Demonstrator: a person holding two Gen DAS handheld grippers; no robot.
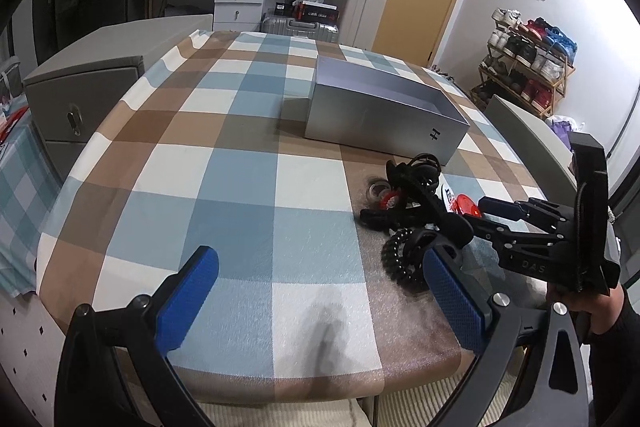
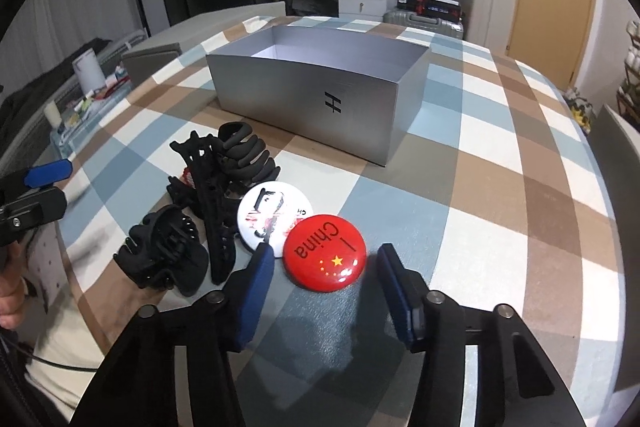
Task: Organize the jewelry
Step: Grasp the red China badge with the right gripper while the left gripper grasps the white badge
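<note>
Red badge (image 2: 325, 253), glossy and domed, is straddled by the right gripper (image 2: 326, 263): blue pads (image 2: 256, 291) stand approx. half open on either side of it, no contact seen yet, nothing gripped. It lies flat on the checked tablecloth (image 2: 500, 187), its edge overlapping the white badge (image 2: 269, 214), w/ black hair claws (image 2: 188, 227) piled just to the left. Silver box (image 2: 316, 95), open-topped and seemingly empty, sits beyond the pile, presumably the destination.

Left gripper (image 1: 320, 291) is held wide open above bare cloth, nothing between its pads; a black coiled hair tie (image 1: 400, 259) lies by its right finger.

Risks, judged from this pose:
- Thin flat disc on soft cloth: pads could close above the rim and slide off the domed face, so the badge is squirted out fwd.
- Left pad is very near the white badge; both could be pinched or the white one dragged.
- Cloth could be bunched if fingertips are pressed too low.
- A tilted grip could let it be dropped short of the box.
</note>
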